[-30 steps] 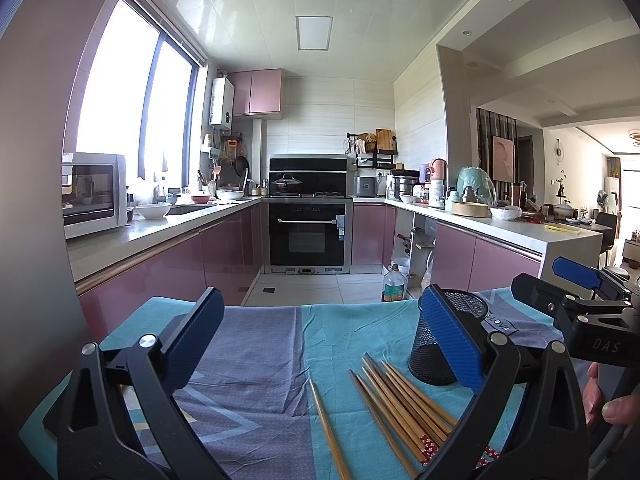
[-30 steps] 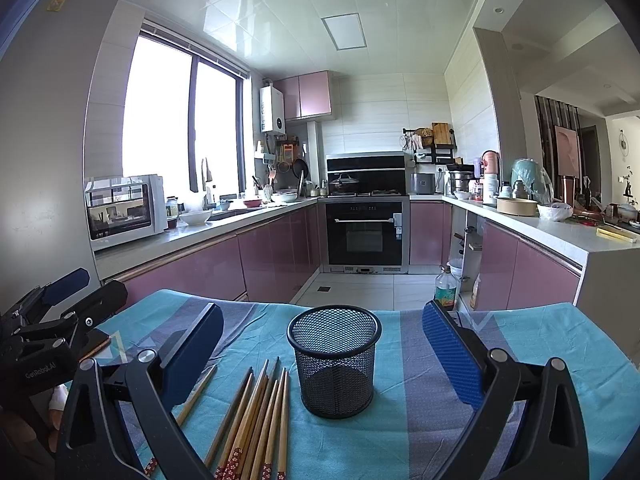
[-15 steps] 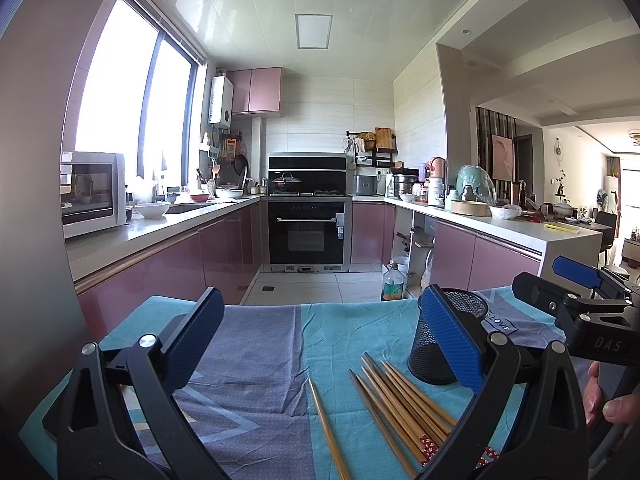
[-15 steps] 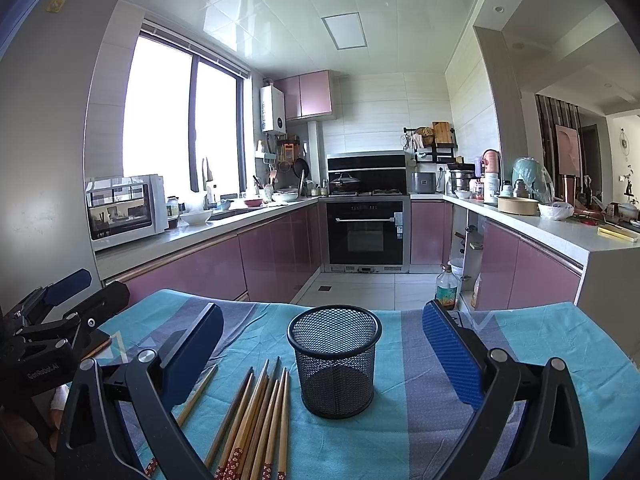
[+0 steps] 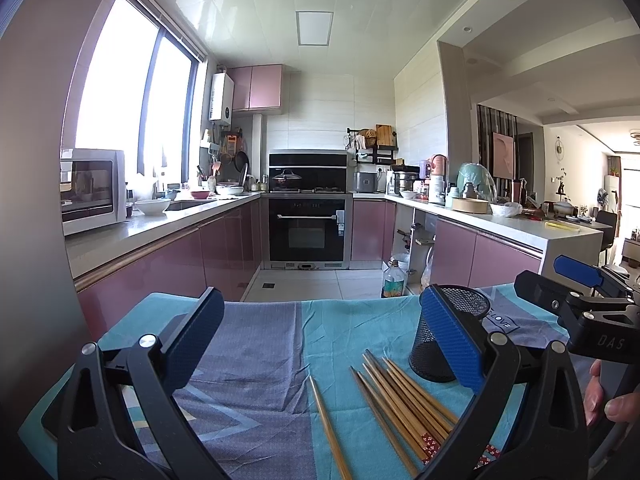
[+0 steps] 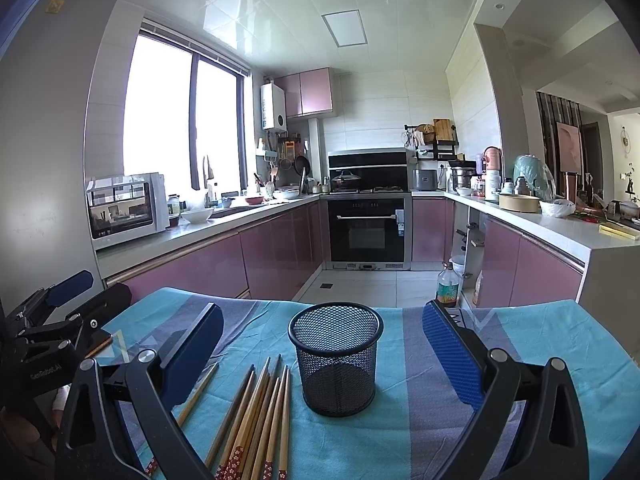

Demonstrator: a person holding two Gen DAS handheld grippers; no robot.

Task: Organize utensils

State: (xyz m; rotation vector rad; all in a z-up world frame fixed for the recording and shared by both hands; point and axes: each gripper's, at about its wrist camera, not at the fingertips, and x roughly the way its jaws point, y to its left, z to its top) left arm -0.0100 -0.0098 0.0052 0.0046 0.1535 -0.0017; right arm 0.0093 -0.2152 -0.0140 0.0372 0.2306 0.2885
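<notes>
Wooden chopsticks lie just left of mesh cup — left tongs, right tongs both spread, empty.

Place: you're in a home kitchen, U-shaped, open on the right to a living area.
Cabinets: pink-fronted base units and wall cupboards under pale counters.
Cooking: built-in oven with a lidded pot on the hob above.
Counter: microwave, white bowl, sink tap by the window.
Wall: gas water heater, hanging pans and utensils.
Your table: a teal-and-purple tablecloth.
</notes>
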